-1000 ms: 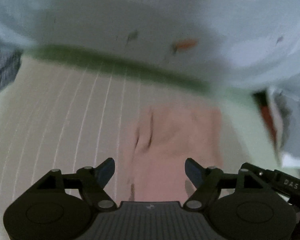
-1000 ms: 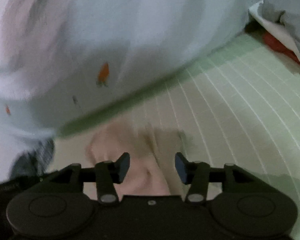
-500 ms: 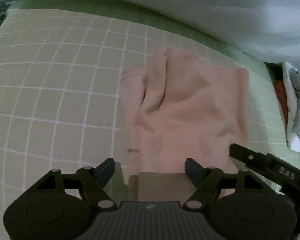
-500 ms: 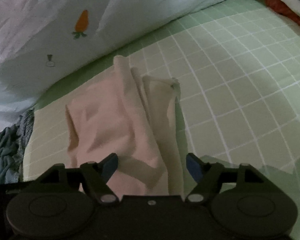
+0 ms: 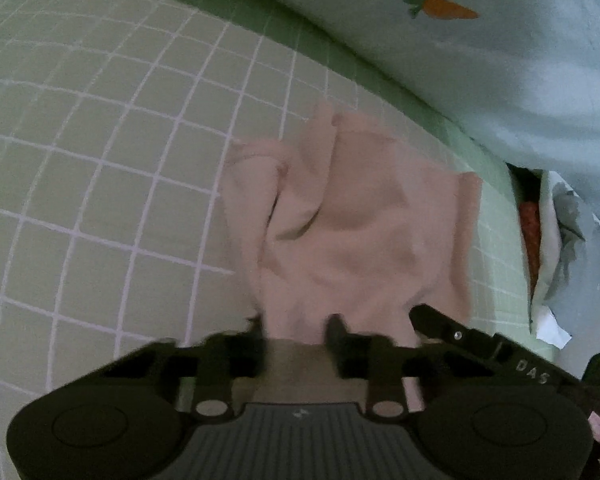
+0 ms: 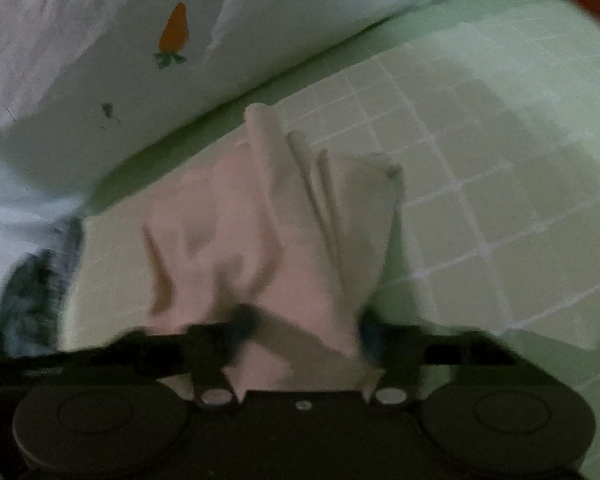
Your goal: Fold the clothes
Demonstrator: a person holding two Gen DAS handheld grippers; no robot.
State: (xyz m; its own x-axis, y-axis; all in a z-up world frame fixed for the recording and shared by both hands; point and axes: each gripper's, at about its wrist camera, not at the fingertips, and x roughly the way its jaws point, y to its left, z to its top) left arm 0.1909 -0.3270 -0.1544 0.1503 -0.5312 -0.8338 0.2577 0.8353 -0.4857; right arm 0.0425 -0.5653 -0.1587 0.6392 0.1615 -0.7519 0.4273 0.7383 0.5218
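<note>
Left wrist view: we see the left tool [image 5: 296,334], its jaws just closed in, clenched on the near hem of the pink garment [image 5: 352,232], which lies rumpled on the green checked bed sheet [image 5: 100,184] near the carrot-print quilt [image 5: 480,52]. In the right wrist view the right tool [image 6: 306,330] has likewise been closing on the garment's near edge [image 6: 260,240], though blur hides pad contact. We judge the grasp step under way; next, both corners should be lifted and carried toward the far edge.
</note>
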